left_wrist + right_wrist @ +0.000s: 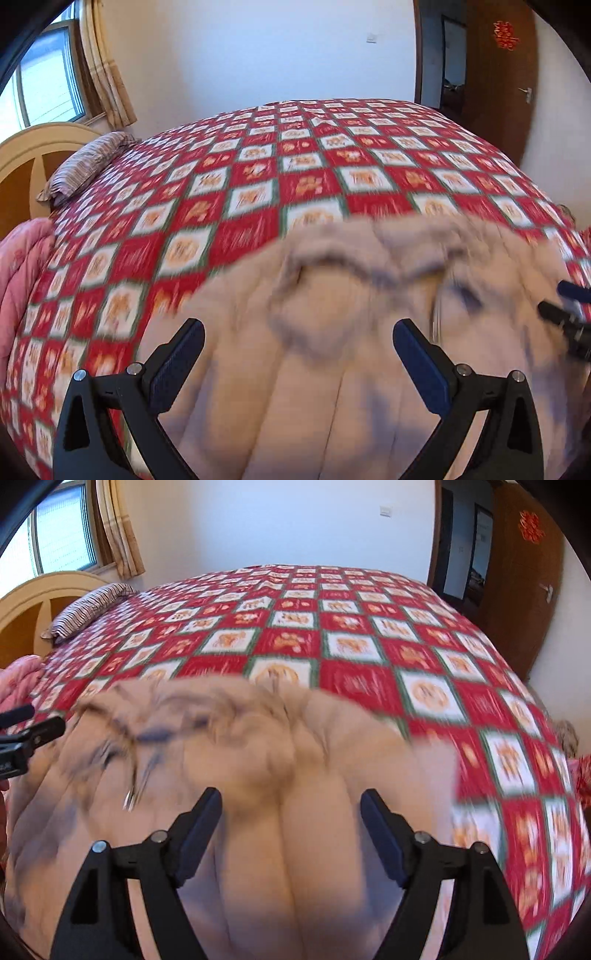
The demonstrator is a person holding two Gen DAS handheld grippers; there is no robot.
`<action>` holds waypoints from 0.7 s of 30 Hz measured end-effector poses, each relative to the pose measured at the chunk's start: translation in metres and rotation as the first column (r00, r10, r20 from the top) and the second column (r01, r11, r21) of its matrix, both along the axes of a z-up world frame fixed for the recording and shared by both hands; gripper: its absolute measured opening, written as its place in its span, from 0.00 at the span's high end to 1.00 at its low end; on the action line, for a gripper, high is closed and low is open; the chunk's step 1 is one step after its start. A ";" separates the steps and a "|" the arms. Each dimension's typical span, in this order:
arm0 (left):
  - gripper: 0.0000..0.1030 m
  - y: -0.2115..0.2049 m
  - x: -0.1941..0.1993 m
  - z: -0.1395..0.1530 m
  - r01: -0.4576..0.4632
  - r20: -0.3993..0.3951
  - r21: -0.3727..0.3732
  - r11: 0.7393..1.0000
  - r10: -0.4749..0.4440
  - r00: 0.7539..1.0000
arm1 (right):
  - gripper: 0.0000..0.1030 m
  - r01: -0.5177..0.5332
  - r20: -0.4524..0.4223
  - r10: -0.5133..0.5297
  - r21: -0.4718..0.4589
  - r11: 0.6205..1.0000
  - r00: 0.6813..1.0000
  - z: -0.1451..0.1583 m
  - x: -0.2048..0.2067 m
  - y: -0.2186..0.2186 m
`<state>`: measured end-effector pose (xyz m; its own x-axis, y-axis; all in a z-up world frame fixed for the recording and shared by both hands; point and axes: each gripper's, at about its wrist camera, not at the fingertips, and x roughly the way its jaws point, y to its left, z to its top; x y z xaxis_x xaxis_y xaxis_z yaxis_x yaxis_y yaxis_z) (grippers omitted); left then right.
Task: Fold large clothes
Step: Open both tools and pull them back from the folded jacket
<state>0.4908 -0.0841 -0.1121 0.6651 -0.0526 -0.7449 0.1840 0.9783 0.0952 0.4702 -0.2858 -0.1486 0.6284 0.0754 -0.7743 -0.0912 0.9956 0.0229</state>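
A beige quilted coat [332, 350] lies bunched on the bed's red and white checked cover [258, 177], its fur-trimmed collar toward the far side. The picture is blurred by motion. My left gripper [298, 347] hangs over the coat with its jaws spread wide and nothing between the pads. In the right wrist view the same coat [277, 812] fills the lower half, and my right gripper [291, 819] stands open above it, holding nothing. Each gripper shows at the edge of the other's view: the right gripper [569, 317] and the left gripper [26, 734].
A striped pillow [85, 162] lies by the wooden headboard [33, 155] at the left. A pink quilt [22, 266] is piled at the left edge. A window with curtains [107, 62] is behind, and a brown door [502, 74] stands at the right.
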 end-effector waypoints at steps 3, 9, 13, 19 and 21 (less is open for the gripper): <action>0.01 0.025 -0.051 -0.019 0.001 -0.024 0.018 1.000 0.000 1.000 | 0.22 0.024 -0.028 -0.023 0.019 1.000 0.999 -0.006 -0.045 -0.015; 0.01 0.058 -0.115 -0.042 -0.055 -0.021 0.017 0.998 0.055 0.998 | 0.22 0.051 -0.039 -0.051 0.001 0.999 0.998 -0.018 -0.107 -0.027; 0.01 0.069 -0.137 -0.042 -0.082 -0.033 -0.023 0.996 0.081 0.996 | 0.22 0.071 -0.043 -0.071 -0.003 0.997 0.997 -0.025 -0.133 -0.031; 0.01 0.073 -0.169 -0.052 -0.087 -0.050 -0.037 0.996 0.085 0.995 | 0.22 0.097 -0.032 -0.097 0.010 0.995 0.995 -0.024 -0.162 -0.033; 0.01 0.076 -0.181 -0.052 -0.091 -0.045 -0.043 0.995 0.089 0.995 | 0.22 0.101 -0.030 -0.100 0.005 0.995 0.994 -0.025 -0.173 -0.034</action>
<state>0.3098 -0.0081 -0.1640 0.6360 -0.0281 -0.7712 0.0983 0.9942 0.0448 0.2970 -0.3194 -0.1732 0.6095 0.0186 -0.7926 0.0100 0.9995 0.0311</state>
